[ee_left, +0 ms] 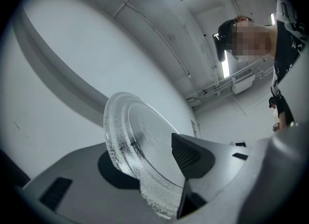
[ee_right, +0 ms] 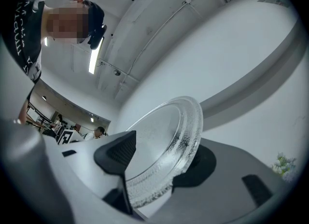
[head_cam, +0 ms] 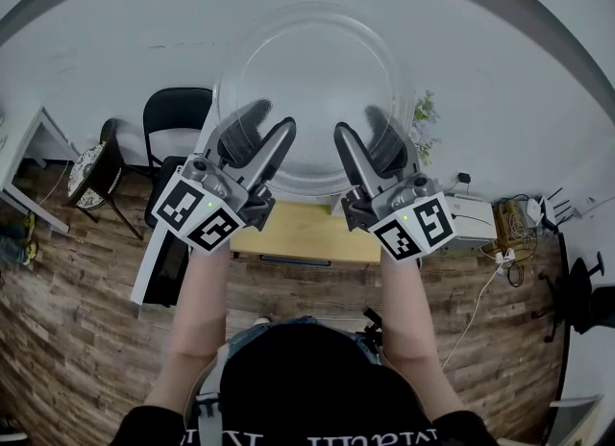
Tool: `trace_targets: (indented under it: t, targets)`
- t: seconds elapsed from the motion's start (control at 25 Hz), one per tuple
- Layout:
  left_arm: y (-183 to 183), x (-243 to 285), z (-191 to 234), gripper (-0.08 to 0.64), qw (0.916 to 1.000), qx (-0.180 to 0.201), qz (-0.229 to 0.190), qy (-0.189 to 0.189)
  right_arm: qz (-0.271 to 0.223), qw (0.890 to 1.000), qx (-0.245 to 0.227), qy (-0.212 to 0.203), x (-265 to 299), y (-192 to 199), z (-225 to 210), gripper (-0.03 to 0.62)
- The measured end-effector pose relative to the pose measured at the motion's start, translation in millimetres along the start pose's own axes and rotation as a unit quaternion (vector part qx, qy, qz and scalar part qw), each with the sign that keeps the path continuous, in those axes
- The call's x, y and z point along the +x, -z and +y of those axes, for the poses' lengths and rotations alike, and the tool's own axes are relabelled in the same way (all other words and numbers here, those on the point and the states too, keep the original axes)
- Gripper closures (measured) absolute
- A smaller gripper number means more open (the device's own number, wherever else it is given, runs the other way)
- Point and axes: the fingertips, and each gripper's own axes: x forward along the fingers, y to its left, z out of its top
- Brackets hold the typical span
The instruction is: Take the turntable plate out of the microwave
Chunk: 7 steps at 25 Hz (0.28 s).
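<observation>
One glass turntable plate point(head_cam: 307, 60), held aloft: rim clamped by left gripper point(head_cam: 271, 119) at 7 o'clock, right gripper point(head_cam: 360, 122) at 5 o'clock; both equally near.

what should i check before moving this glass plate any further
1. Left gripper shut on the turntable plate rim: ok.
2. Right gripper shut on the rim: ok.
3. Plate held free, touching nothing else: ok.
4. Grips spread round the rim: not ok, both sit on the near edge.
5. Bare spot on the wooden table to set it down: cannot tell, the grippers hide most of it.
</observation>
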Motion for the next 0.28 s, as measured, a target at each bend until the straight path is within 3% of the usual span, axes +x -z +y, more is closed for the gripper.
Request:
trace_targets:
  t: [0.28]
  targets:
    - [-2.3,0.1,-0.8,0.368,1.0,0.0,0.0,-0.001,-0.001,1.0,0.0,0.001,0.1,-2.0,1.2,0.353]
